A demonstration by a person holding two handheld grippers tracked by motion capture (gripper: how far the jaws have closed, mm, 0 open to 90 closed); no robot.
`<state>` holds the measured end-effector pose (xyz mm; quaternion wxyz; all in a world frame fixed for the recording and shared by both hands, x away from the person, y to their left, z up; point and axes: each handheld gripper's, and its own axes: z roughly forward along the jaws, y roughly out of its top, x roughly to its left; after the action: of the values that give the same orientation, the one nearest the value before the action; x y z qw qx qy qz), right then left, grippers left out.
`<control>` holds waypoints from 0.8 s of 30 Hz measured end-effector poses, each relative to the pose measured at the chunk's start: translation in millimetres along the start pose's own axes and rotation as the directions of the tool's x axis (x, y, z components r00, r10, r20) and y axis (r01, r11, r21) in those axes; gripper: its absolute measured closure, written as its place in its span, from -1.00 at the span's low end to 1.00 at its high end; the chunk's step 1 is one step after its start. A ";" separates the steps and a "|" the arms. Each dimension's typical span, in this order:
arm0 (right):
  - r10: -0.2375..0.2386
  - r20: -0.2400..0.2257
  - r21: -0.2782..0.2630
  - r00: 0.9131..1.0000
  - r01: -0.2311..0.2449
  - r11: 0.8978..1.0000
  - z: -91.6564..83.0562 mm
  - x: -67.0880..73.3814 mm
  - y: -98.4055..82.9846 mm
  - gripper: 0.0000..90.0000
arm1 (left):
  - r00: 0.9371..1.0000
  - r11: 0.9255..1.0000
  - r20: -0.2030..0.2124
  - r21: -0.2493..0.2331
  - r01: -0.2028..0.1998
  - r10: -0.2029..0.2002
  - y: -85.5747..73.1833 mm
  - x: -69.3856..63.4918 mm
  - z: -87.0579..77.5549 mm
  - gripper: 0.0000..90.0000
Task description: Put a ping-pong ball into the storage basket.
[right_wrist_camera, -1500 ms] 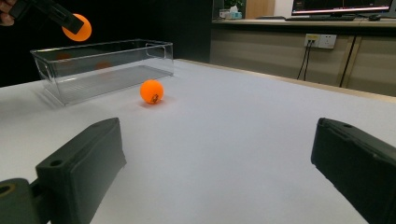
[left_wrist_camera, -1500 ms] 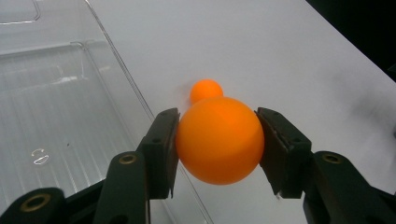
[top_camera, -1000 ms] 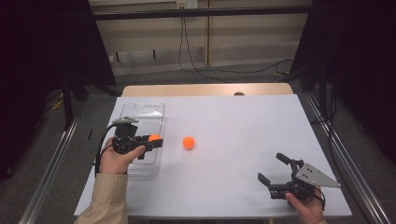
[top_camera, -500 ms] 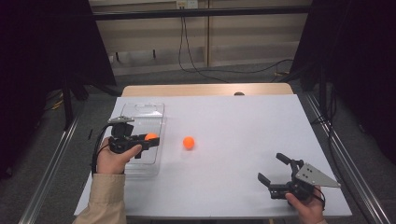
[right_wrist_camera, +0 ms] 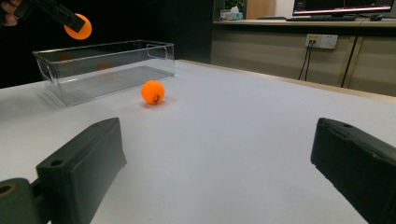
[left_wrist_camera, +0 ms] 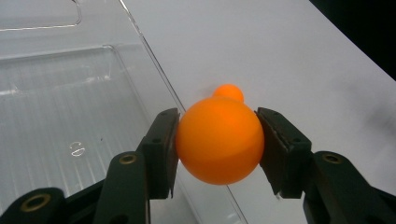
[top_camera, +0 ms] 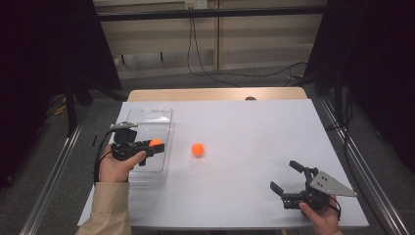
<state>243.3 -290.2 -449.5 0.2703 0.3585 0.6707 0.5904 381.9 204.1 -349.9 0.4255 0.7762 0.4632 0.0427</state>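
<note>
Orange ping-pong ball [left_wrist_camera: 218,139] pinched between the pads of the left gripper [top_camera: 157,145], held in the air over the near right edge of the clear plastic bin [top_camera: 147,128]. Probably very light, hollow and stiff, with a smooth round shell, so likely to squirt out of a lopsided squeeze and to roll or bounce once let go. Best taken across the widest part, pads square on opposite sides, as gripped here; gentle pressure looks enough.

Two orange balls in all: the held one, and a second ball [top_camera: 197,149] resting on the white table [top_camera: 254,132] just right of the bin, apart from it. One bin, nothing inside it, on the left part of the table.

Right gripper [top_camera: 284,176] low at the near right corner, jaws spread wide with nothing between them, well apart from both balls. Two grippers, one in each hand.
</note>
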 end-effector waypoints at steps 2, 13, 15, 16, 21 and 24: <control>0.000 0.000 0.000 1.000 0.000 1.000 -0.1 0.0 0.0 -0.95 | 1.000 1.000 -0.003 -0.003 0.004 -0.004 -0.1 0.3 -0.5 0.13; 0.001 0.000 0.000 1.000 -0.001 1.000 0.0 0.0 0.0 -0.95 | 1.000 1.000 -0.017 -0.004 0.006 -0.006 -0.9 3.6 -1.6 0.13; 0.001 0.000 0.000 1.000 -0.001 1.000 -0.1 0.0 0.0 -0.95 | 1.000 1.000 -0.018 -0.002 0.004 -0.004 -0.8 4.3 -1.9 0.13; 0.000 0.000 -0.001 1.000 0.000 1.000 -0.1 0.0 0.0 -0.95 | 1.000 1.000 -0.019 -0.002 0.004 -0.004 -0.8 4.6 -2.0 0.13; 0.000 -0.001 -0.001 1.000 0.000 1.000 -0.1 0.0 0.0 -0.95 | 1.000 1.000 -0.026 -0.007 0.009 -0.010 -1.4 5.7 -1.9 0.13; 0.000 -0.001 -0.001 1.000 0.000 1.000 -0.2 0.0 0.0 -0.95 | 0.999 1.000 -0.029 -0.005 0.013 -0.013 -2.0 7.3 -1.7 0.13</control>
<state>243.2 -290.2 -449.4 0.2700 0.3583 0.6705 0.5909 383.9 211.0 -352.5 0.4210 0.7714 0.4744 0.0524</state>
